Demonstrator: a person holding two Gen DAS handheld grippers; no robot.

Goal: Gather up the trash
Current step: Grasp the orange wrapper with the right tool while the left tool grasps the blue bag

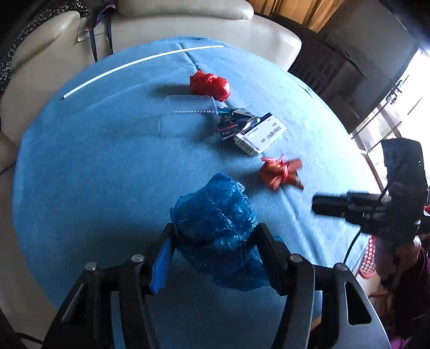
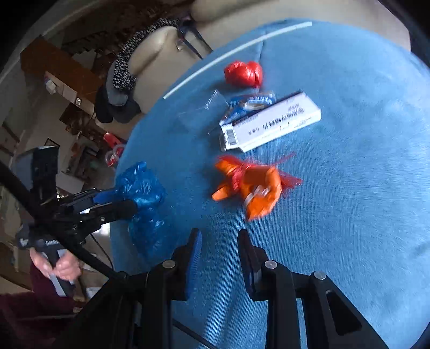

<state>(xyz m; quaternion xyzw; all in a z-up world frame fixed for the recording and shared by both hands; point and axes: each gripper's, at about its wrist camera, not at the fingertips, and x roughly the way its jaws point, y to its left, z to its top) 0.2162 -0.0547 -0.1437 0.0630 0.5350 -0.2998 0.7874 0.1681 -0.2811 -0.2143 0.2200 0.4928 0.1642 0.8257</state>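
Observation:
My left gripper [image 1: 215, 231] is shut on a crumpled blue plastic bag [image 1: 215, 212], held above the blue tablecloth; it also shows in the right wrist view [image 2: 142, 193]. My right gripper [image 2: 219, 236] is open and empty, just short of an orange wrapper tied with red netting [image 2: 250, 185], also in the left wrist view [image 1: 279, 171]. Farther off lie a white carton [image 2: 271, 123], a blue foil wrapper [image 2: 250, 103], a clear plastic tray [image 1: 188, 104] and a red crumpled bag [image 1: 209, 84].
The round table has a blue cloth [image 1: 94, 174] with a white strip [image 1: 134, 64] near its far edge. A cream sofa [image 1: 174, 18] stands behind it. The right gripper's body [image 1: 362, 206] hangs over the table's right edge.

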